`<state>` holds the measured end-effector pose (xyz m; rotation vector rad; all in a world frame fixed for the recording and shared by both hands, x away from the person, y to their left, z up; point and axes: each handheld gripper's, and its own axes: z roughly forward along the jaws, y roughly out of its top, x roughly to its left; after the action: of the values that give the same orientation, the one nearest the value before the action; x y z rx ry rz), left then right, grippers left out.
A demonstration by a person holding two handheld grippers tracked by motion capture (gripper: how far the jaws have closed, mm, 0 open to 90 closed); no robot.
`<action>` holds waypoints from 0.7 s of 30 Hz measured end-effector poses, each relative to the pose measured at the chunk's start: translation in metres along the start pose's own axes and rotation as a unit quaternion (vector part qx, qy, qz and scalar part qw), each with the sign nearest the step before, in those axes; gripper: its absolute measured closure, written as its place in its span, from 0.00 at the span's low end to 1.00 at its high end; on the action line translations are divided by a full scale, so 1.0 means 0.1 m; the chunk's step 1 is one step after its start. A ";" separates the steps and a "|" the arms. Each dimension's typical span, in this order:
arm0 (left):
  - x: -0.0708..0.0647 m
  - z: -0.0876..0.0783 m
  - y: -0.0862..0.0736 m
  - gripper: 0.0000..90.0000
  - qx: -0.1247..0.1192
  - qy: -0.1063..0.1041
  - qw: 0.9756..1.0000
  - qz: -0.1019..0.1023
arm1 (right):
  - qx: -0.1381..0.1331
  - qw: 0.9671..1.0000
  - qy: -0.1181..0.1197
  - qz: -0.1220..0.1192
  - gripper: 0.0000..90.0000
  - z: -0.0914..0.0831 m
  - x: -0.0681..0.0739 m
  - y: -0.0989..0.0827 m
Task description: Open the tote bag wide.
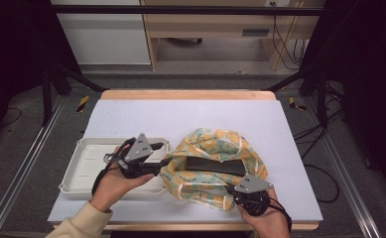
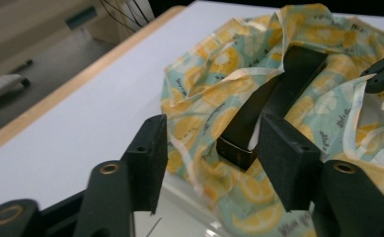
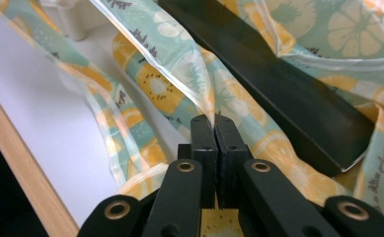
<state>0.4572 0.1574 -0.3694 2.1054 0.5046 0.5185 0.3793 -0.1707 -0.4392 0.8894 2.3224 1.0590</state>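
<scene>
The lemon-print bag (image 1: 214,166) is lying slumped on the white table (image 1: 190,116), directly ahead of both grippers, and it is looking thin, soft and light: the film is wrinkling and folding over itself rather than holding a shape. Its glossy surface is probably going to be slippery, so a pinch on the doubled rim seam is likely the safest hold, not the flat middle of a panel. A flat black slab (image 3: 288,94) is resting in the bag's open mouth, just beyond the right gripper's tips; it looks stiff and is probably weighing the fabric down, so lifting one edge alone may tilt it out.

The right gripper (image 3: 214,129) is pressing its jaws together on a fold of the bag's rim. The left gripper (image 2: 210,148) is standing with its jaws spread and nothing between them, the bag's near edge lying just ahead. Under and beside the left gripper a white tray (image 1: 81,163) is sitting, its right edge touching the bag.
</scene>
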 end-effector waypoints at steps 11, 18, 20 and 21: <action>-0.06 0.61 0.16 0.45 0.093 -0.035 0.993 0.066 | -0.001 1.000 0.021 -0.004 0.99 -0.06 0.01 -0.12; -0.04 0.77 0.22 0.84 0.126 -0.017 0.991 0.045 | 0.014 1.000 0.021 -0.012 0.99 -0.13 0.03 -0.19; 0.00 0.78 0.24 0.93 0.118 -0.005 0.992 0.038 | 0.023 0.999 0.022 -0.016 1.00 -0.14 0.03 -0.23; 0.02 0.77 0.25 0.95 0.113 -0.002 0.993 0.032 | 0.028 0.999 0.024 -0.015 1.00 -0.15 0.04 -0.25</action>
<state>0.5042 0.0941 -0.3887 2.3451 0.5156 0.5145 0.3581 -0.1879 -0.4494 0.8568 2.4071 1.0188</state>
